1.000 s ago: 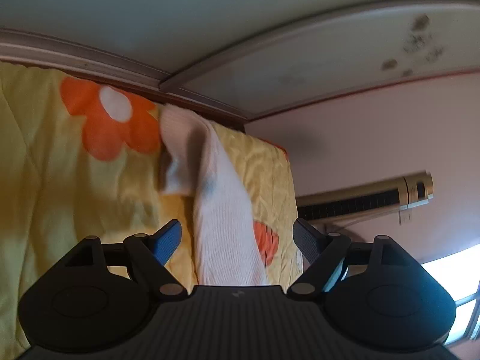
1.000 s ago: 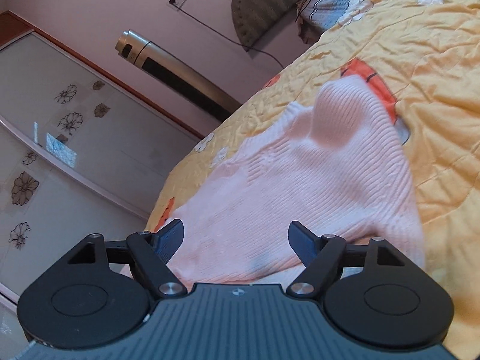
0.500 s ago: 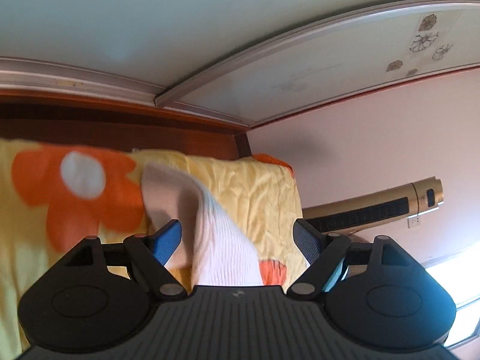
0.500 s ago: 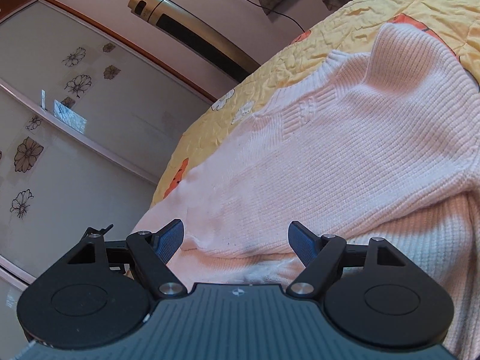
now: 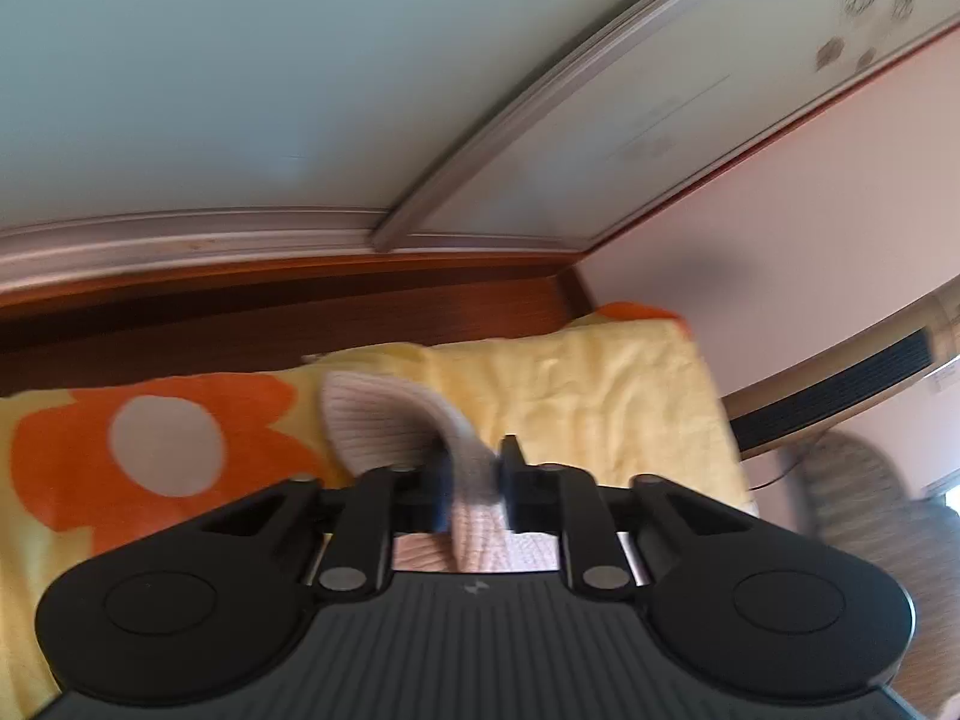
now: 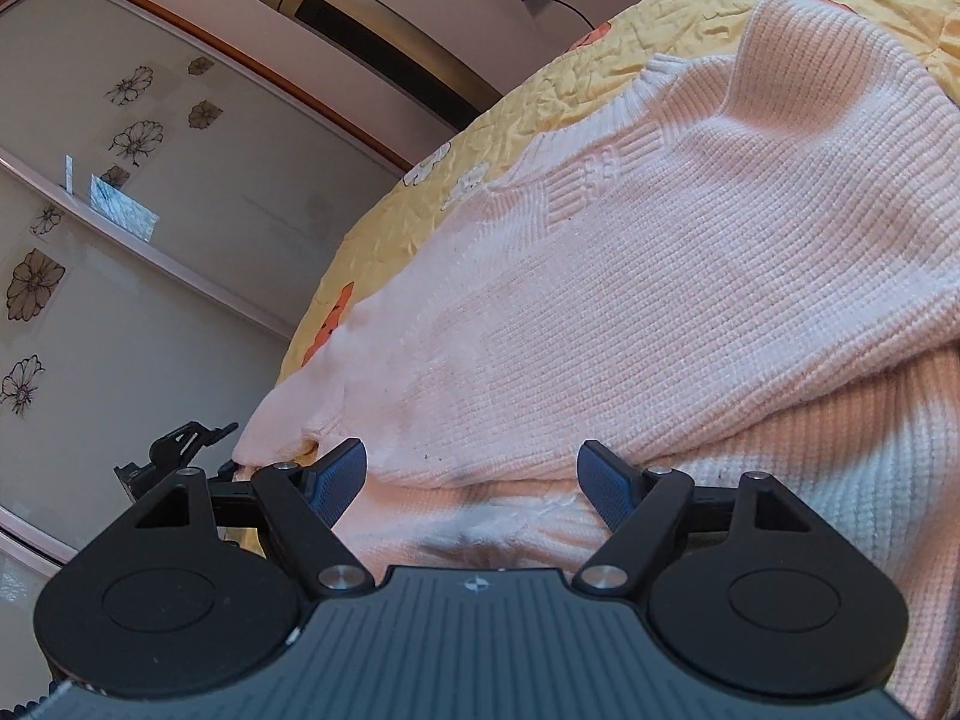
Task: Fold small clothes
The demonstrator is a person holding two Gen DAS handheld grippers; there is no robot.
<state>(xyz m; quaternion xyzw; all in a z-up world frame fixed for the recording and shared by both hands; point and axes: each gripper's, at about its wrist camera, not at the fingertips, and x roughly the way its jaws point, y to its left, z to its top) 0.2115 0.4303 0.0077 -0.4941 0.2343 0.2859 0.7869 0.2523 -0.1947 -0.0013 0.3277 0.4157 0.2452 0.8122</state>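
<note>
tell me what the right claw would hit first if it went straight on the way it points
Most likely the pink knit sweater. The right claw stands open, and the sweater's folded edge lies right ahead between its fingers, spread over the yellow bedspread. Exact depth is hard to judge.

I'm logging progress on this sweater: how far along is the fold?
Early. Done: the pink sweater lies on the yellow bedspread, one part already lapped over its lower layer. In hand: the left gripper has just been closing and now pinches a sleeve end. The right gripper hovers open over the near edge. Left: grip there and complete the fold.
</note>
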